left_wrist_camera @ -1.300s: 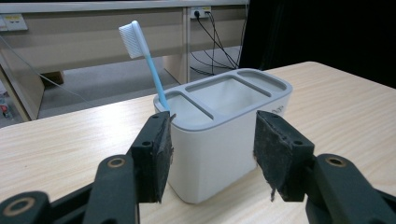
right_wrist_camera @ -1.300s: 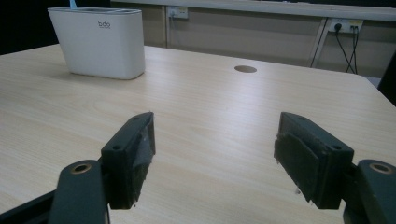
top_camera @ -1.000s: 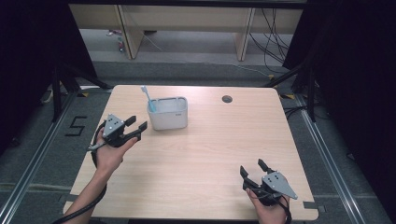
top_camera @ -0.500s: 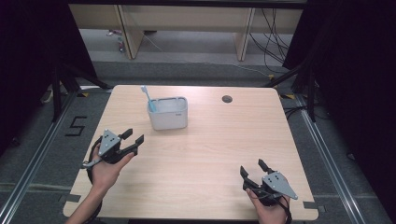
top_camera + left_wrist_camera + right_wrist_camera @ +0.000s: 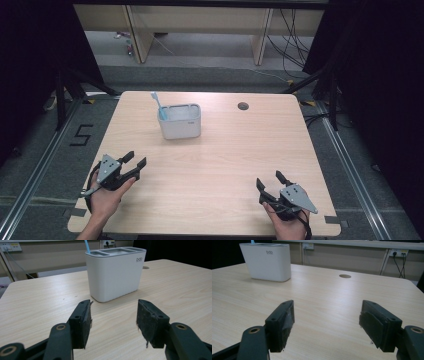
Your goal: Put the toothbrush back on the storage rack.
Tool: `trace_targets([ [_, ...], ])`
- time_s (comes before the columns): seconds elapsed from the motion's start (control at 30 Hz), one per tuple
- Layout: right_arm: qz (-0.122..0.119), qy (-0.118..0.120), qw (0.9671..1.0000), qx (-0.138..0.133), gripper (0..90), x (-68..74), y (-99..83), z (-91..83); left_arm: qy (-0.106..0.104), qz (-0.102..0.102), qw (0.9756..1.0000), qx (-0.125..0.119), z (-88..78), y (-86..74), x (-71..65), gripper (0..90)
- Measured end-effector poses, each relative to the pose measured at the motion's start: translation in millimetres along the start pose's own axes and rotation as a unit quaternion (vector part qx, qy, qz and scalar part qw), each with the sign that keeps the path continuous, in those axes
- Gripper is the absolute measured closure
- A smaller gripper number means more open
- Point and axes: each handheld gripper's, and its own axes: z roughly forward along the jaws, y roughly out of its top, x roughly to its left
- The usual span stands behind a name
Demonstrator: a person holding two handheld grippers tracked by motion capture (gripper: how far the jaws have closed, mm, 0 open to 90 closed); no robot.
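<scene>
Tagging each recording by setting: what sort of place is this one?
Probably a lab or recording workspace, not a home: a bare wooden table with a cable hole, a taped number five on the floor, and wall sockets with loose cables behind it.

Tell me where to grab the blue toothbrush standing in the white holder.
Grip the toothbrush on its bare stem just above the white holder, coming from above. It stands nearly upright in the holder's left end compartment, leaning slightly left, so probably only that upper part is free.
</scene>
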Motion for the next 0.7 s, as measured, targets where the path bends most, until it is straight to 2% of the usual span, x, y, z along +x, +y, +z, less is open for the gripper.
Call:
trace_targets([
  [0.13, -0.005, -0.001, 1.0, -0.003, 28.4, -0.4, 0.0, 0.4, -0.002, 0.002, 1.0, -0.003, -1.7, -6.1, 0.5, 44.4],
  [0.23, -0.007, -0.002, 1.0, -0.003, 28.2, -0.7, 0.0, 0.2, 0.0, 0.002, 1.0, 0.003, -3.7, -8.7, 0.6, 44.3],
  [0.3, 0.0, 0.005, 1.0, -0.002, 28.0, -0.2, -0.7, 0.6, 0.003, 0.002, 1.0, 0.003, -4.7, -13.2, 1.3, 44.1],
  [0.33, 0.001, 0.012, 0.9999, -0.001, 27.9, -0.3, -0.7, 0.8, 0.003, -0.002, 1.0, -0.001, -4.3, -15.1, 1.6, 43.9],
  [0.4, -0.009, 0.004, 0.9999, 0.001, 27.5, -1.0, -0.7, 0.5, 0.004, -0.004, 1.0, 0.003, -5.5, -17.2, 2.7, 43.5],
  [0.47, -0.005, 0.013, 0.9999, -0.003, 27.1, 0.1, -1.4, 2.5, 0.003, -0.009, 1.0, 0.0, -6.2, -19.1, 4.5, 43.2],
  [0.57, -0.007, 0.006, 1.0, 0.001, 26.7, 0.7, -2.5, 2.1, 0.007, -0.015, 0.9999, -0.005, -7.6, -23.3, 5.4, 41.7],
  [0.63, -0.007, 0.011, 0.9999, -0.001, 26.5, 0.3, -4.2, 3.2, 0.009, -0.016, 0.9998, -0.002, -8.3, -25.6, 5.3, 40.7],
  [0.7, -0.004, 0.014, 0.9999, 0.008, 26.6, -0.2, -4.8, 2.0, 0.006, -0.016, 0.9998, -0.008, -7.4, -28.1, 5.4, 39.9],
])
